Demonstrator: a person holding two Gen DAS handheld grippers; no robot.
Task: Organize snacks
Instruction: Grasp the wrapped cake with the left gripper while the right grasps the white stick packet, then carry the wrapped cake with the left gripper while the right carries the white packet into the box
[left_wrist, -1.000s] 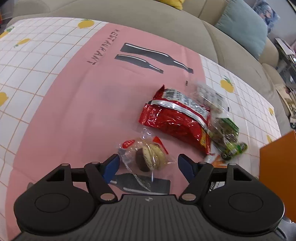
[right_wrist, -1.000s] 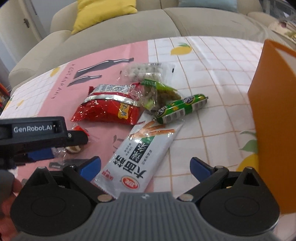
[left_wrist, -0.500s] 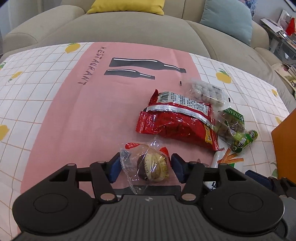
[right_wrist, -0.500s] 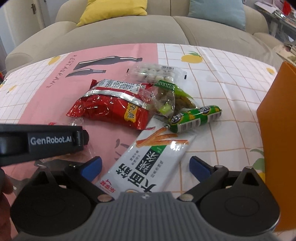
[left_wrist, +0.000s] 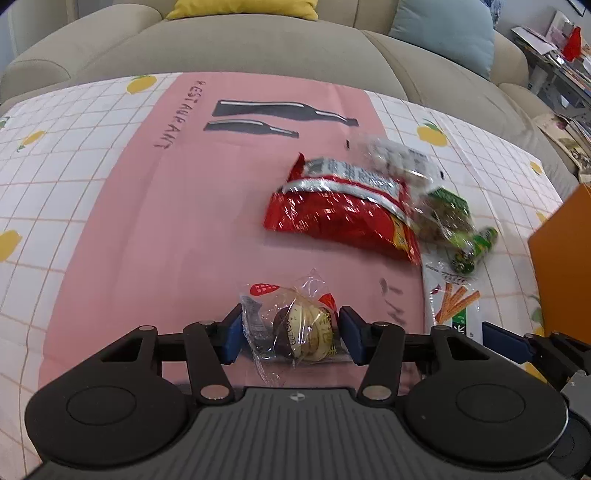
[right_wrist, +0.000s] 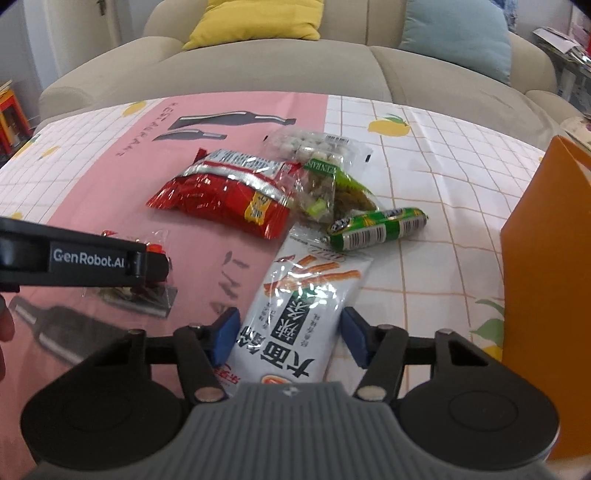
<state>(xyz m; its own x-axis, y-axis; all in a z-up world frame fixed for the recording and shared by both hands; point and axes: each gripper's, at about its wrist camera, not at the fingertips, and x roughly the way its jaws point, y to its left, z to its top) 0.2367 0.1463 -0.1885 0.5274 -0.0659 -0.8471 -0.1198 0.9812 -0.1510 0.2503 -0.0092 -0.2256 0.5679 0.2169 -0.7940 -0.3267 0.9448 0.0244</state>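
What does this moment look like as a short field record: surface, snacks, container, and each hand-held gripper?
surface: pink and white checked tablecloth
left hand-held gripper: jaws closing around a clear-wrapped pastry
right hand-held gripper: jaws closing around a white stick-snack packet
loose snacks: red bag, green sausage, clear pack of white balls, green-labelled pack
container: orange bag, at the right

A beige sofa (right_wrist: 280, 70) stands behind the table, bearing a yellow cushion (right_wrist: 255, 18) and a blue cushion (right_wrist: 458, 40); perhaps cluttered shelves (left_wrist: 561, 59) at right.
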